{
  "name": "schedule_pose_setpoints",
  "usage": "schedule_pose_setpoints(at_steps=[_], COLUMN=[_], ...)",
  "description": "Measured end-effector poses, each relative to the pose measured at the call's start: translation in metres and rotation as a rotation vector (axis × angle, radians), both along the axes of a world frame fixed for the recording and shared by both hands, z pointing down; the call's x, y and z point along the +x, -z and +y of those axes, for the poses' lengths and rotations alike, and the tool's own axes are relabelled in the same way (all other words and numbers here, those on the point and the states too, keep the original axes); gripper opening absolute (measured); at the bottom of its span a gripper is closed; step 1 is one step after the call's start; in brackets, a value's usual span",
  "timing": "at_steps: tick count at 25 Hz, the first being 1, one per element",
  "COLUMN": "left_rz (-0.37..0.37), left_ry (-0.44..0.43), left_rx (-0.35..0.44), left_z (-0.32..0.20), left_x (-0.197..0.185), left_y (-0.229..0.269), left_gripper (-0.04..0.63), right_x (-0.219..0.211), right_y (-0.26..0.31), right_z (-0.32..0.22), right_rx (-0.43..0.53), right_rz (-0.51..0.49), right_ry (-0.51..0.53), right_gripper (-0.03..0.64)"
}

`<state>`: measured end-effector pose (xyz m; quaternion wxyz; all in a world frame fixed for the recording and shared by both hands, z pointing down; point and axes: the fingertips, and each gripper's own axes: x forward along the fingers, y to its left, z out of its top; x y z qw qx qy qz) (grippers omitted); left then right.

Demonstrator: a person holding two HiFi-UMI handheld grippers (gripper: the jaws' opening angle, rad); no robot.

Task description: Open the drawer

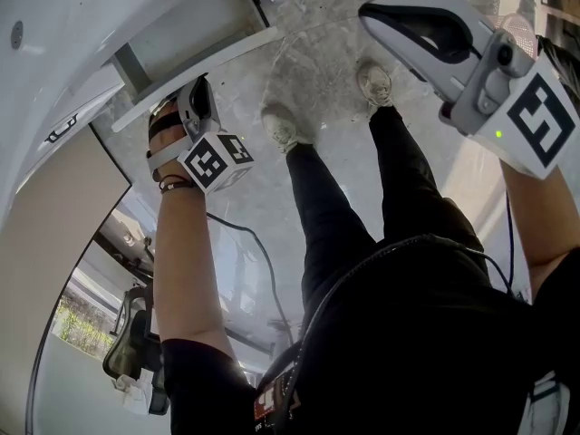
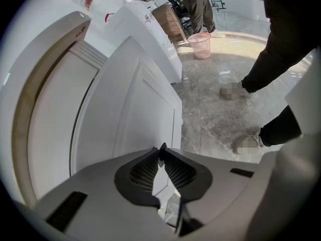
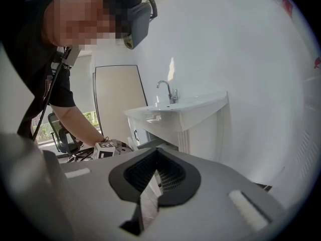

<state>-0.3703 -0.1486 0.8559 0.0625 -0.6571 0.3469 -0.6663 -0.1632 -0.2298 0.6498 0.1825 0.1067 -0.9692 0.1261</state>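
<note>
On the wall, red label unreadable; white drawer pulled out, left gripper seemingly clamping its edge; right gripper closed, empty.

The grey marbled floor bears the person's shoes and what looks like a pink basket.

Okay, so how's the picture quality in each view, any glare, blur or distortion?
Head view: sharp, with soft reflections on the glossy floor. Left gripper view: heavy fisheye, dark corners, the white drawer bows. Right gripper view: fisheye again, the white wall glares, and the sink is sharp.
</note>
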Motion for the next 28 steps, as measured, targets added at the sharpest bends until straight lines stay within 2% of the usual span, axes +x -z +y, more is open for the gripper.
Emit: schedule_pose_setpoints(at_steps=[28], left_rz=[0.020], left_ry=[-0.014], left_rx=[-0.005], left_z=[0.054], left_x=[0.022], left_y=[0.000], left_gripper=[0.035], right_x=[-0.013], right_y=[0.008], right_z=[0.018], right_rx=[0.007], right_rz=[-0.010], right_ry=[0.032], right_gripper=[-0.005])
